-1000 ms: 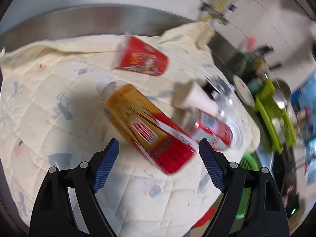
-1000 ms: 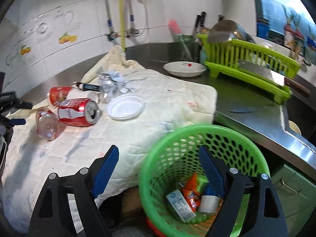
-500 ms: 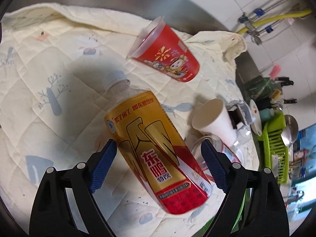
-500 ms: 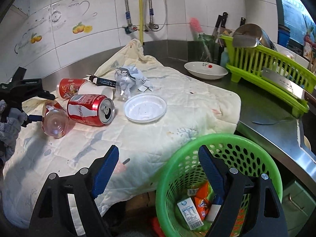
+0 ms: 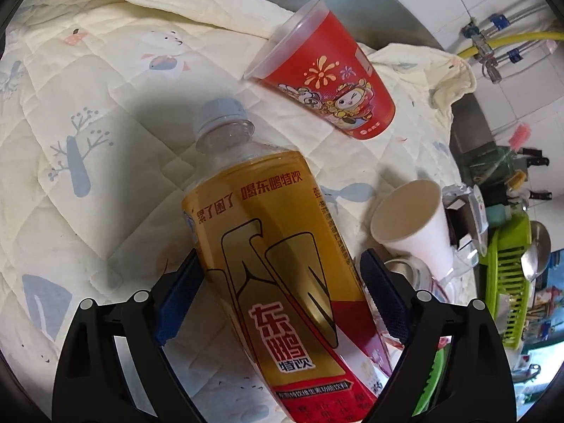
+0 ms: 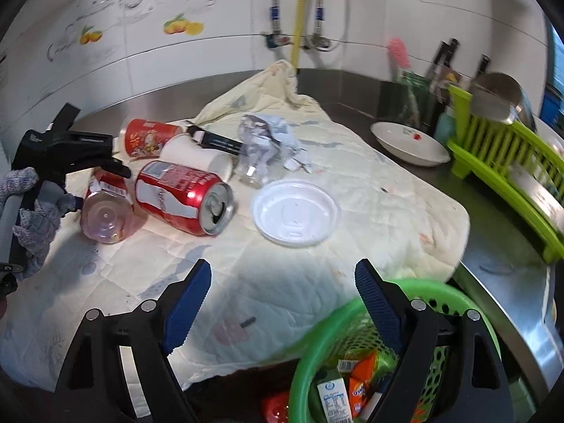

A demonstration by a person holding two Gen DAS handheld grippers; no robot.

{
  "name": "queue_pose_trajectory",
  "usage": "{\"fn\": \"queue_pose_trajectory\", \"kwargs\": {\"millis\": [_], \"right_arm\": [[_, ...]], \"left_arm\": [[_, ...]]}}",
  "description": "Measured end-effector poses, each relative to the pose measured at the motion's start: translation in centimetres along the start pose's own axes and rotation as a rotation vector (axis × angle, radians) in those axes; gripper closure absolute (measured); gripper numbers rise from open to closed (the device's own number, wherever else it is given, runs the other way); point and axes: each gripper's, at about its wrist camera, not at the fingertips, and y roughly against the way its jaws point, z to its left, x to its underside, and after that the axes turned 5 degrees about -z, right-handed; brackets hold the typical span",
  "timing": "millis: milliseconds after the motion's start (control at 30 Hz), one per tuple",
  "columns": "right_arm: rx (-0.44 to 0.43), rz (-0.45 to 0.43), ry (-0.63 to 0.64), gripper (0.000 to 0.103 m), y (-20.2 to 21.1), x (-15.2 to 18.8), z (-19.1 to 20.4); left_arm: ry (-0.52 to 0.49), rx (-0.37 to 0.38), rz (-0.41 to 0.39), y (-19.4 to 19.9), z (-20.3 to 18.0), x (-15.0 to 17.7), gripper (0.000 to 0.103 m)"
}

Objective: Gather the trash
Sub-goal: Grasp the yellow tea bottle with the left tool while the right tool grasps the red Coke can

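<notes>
A yellow and red drink bottle [image 5: 275,268] lies on its side on the cream quilted cloth [image 5: 88,112]. My left gripper [image 5: 278,299] is open, its blue fingers on either side of the bottle's body. The bottle's base also shows in the right wrist view [image 6: 105,208]. A red plastic cup [image 5: 328,84] and a white paper cup [image 5: 412,225] lie beyond it. My right gripper [image 6: 282,306] is open and empty above the cloth's near edge, beside the green trash basket [image 6: 352,320], which holds wrappers and a carton. A red soda can [image 6: 183,197], a white lid [image 6: 296,211] and crumpled wrapping [image 6: 264,137] lie on the cloth.
A green dish rack [image 6: 507,155] with a metal pot stands at the right on the steel counter [image 6: 493,275]. A white dish [image 6: 409,141] sits behind the cloth. Knives and a brush stand by the tiled wall, with pipes above.
My left gripper has moved closer and down around the bottle, which now fills its view. My right gripper has shifted left and toward the cloth, so the basket sits lower right.
</notes>
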Motion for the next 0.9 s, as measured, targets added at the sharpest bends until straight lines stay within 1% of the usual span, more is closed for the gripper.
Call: {"fn": "queue_pose_trajectory", "kwargs": {"millis": [33,67,133,267,367,500,667,733,767,833,900], "right_arm": [[-0.007,0.000,0.016,0.021,-0.3,-0.4,0.3],[-0.017,0.003,0.029,0.021,-0.5,-0.6,0.5],[-0.035,0.011,0.058,0.020,-1.1,-1.2,1.0],[-0.077,0.032,0.121,0.018,-2.5,-2.4,2.1],[-0.127,0.048,0.156,0.017,-3.6,-3.6,2.8],[-0.186,0.070,0.220,0.015,-5.0,-5.1,4.2],[-0.284,0.120,0.302,0.014,-7.5,-6.9,6.2],[-0.297,0.139,0.326,0.014,-8.5,-7.3,6.7],[-0.324,0.153,0.336,0.014,-9.1,-7.6,7.0],[-0.340,0.175,0.344,0.014,-10.2,-8.1,7.1],[-0.374,0.210,0.360,0.014,-11.5,-8.5,7.4]], "left_arm": [[-0.009,-0.003,0.000,0.1,-0.1,0.0,0.017],[-0.014,0.000,0.001,0.1,-0.2,0.0,0.020],[-0.028,0.005,0.015,0.1,-0.4,-0.2,0.022],[-0.088,-0.003,0.038,0.3,-0.7,-0.1,0.023],[-0.132,0.005,0.070,0.7,-0.7,-0.1,0.023],[-0.198,0.006,0.089,1.9,-0.2,-0.3,0.024],[-0.262,0.005,0.086,3.6,0.7,-0.5,0.024],[-0.278,0.004,0.085,4.2,1.2,-0.6,0.024],[-0.283,0.006,0.084,4.5,1.4,-0.7,0.024],[-0.299,0.012,0.079,5.2,1.9,-0.8,0.024],[-0.310,0.013,0.076,5.6,2.2,-1.0,0.024]]}}
